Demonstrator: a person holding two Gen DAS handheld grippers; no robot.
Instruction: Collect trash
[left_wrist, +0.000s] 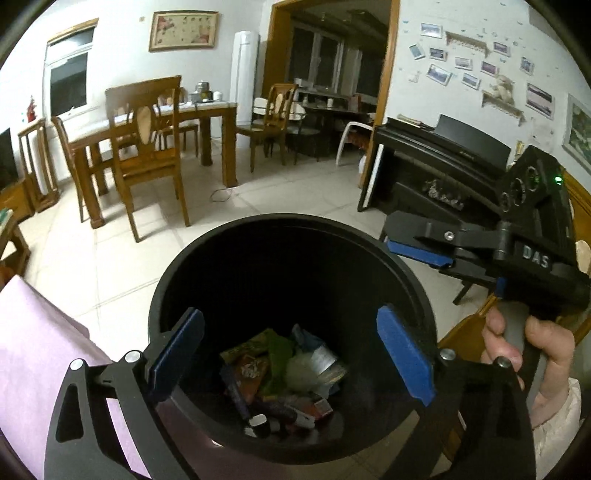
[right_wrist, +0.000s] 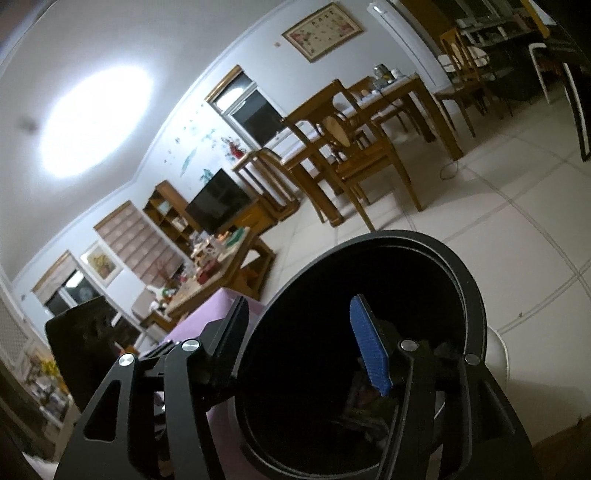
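Observation:
A round black trash bin (left_wrist: 295, 236) stands on the tiled floor, with several wrappers and bits of trash (left_wrist: 284, 373) at its bottom. My left gripper (left_wrist: 291, 354) is open and empty, its blue pads spread over the bin's mouth. My right gripper (left_wrist: 417, 240) comes in from the right at the bin's far right rim, held by a hand. In the right wrist view the bin (right_wrist: 461, 269) fills the lower middle and my right gripper (right_wrist: 299, 339) is open and empty, one finger outside the rim and one blue pad (right_wrist: 369, 354) inside.
A lilac cloth-covered surface (left_wrist: 37, 350) lies left of the bin. A wooden dining table with chairs (left_wrist: 147, 147) stands beyond on the tiled floor (left_wrist: 277, 192). A black piano (left_wrist: 443, 170) stands at the right wall. A cluttered low table (right_wrist: 221, 266) and a TV (right_wrist: 218, 203) are farther off.

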